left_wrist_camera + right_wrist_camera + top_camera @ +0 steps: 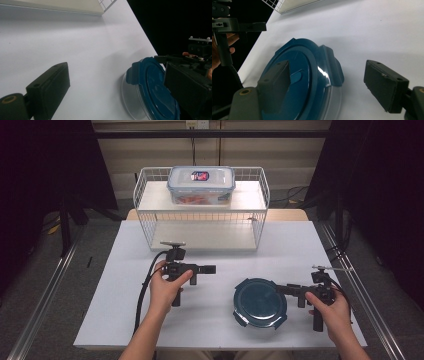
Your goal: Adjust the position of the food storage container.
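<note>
White table (pixel 210 320) seen from above, with a round container with a dark blue lid (pixel 260 302) resting on its near right part, four lid flaps projecting from the rim; right gripper (pixel 283 289) held level in the person's right hand (pixel 332 312), pointing toward the container from its right side; in the right gripper view its jaws stand spread wide, one jaw over the blue lid (pixel 294 82), the other over bare table beyond the rim, neither pad pressing on it; left gripper (pixel 212 269) held in the left hand (pixel 165 287) near the table's middle, well apart from the container and pointing rightward; in the left gripper view its jaws stand spread with only table between them, the container (pixel 150 92) lying off to one side; white wire shelf rack (pixel 200 210) at the far edge, carrying a clear lidded food box (pixel 201 185) on its upper shelf.
</note>
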The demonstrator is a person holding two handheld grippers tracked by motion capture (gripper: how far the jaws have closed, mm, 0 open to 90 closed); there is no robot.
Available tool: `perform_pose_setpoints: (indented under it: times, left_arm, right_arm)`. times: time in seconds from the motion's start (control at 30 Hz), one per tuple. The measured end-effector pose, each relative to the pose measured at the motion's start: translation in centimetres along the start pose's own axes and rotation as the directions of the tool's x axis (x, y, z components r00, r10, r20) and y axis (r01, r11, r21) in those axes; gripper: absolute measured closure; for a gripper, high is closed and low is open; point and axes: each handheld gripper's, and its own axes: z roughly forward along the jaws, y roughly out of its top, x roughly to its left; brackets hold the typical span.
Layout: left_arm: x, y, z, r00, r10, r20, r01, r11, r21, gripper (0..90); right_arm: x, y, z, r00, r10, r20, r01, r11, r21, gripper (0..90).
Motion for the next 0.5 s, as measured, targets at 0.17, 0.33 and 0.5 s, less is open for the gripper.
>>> perform_pose_setpoints:
  times: [0.17,0.33,0.5]
  left_arm:
    - [0.0,-0.1,0.1,1.0,-0.006,0.002,0.006,1.0,0.003,6.9]
    - [0.0,-0.3,0.4,1.0,-0.002,-0.002,0.002,0.9999,0.013,6.9]
    - [0.2,-0.4,0.5,0.9999,0.011,-0.01,-0.011,0.9996,0.026,6.9]
  right_arm:
    - [-0.2,-0.7,-0.8,1.0,0.009,0.002,-0.009,1.0,0.006,22.2]
    - [-0.5,-1.1,-1.7,0.9997,0.021,0.01,-0.021,1.0,-0.004,24.3]
    - [-0.8,-1.7,-2.3,0.9991,0.041,0.006,-0.041,0.999,0.01,27.8]
